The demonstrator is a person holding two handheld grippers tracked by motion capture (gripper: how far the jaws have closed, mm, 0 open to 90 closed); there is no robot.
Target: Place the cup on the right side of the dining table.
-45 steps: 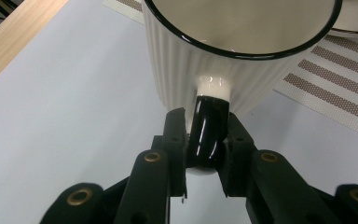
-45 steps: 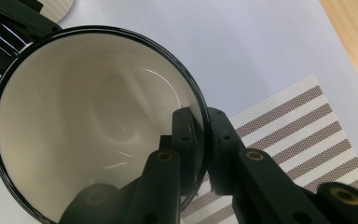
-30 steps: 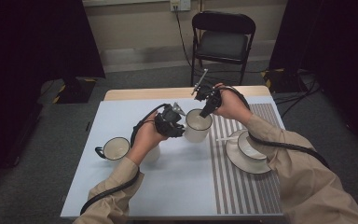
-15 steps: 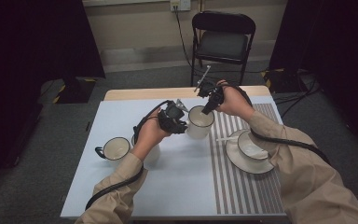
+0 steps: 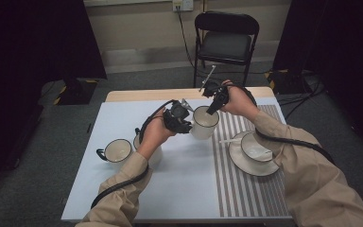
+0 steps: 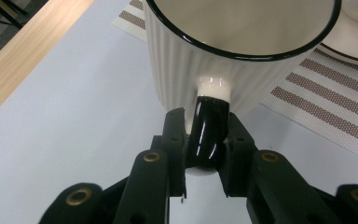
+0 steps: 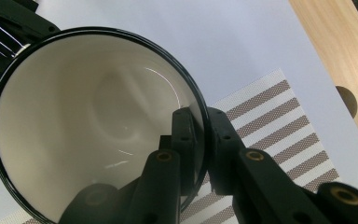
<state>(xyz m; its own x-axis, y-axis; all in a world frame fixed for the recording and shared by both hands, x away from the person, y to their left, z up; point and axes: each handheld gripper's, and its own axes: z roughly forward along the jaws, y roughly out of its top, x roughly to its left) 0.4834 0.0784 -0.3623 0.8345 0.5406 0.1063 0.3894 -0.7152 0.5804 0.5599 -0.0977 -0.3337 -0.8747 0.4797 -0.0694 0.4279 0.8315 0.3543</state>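
Note:
A white ribbed mug (image 5: 204,123) with a black rim stands near the middle of the table, at the left edge of the striped mat (image 5: 246,165). My left gripper (image 6: 204,135) is shut on the mug's black handle (image 6: 208,135), one jaw on each side of it. My right gripper (image 7: 198,126) comes from above and is shut on the mug's rim (image 7: 196,100), one jaw inside and one outside. The mug (image 7: 93,121) looks empty inside. In the high view the left gripper (image 5: 185,124) is at the mug's left and the right gripper (image 5: 213,106) at its far side.
A white cup on a saucer (image 5: 254,161) with a spoon sits on the striped mat at the right. A second black-rimmed cup (image 5: 117,150) stands at the left, another partly hidden behind my left forearm. A folding chair (image 5: 224,42) stands beyond the table's wooden far edge (image 5: 137,95).
Both hands and the mug have shifted slightly; the grips on handle and rim look unchanged.

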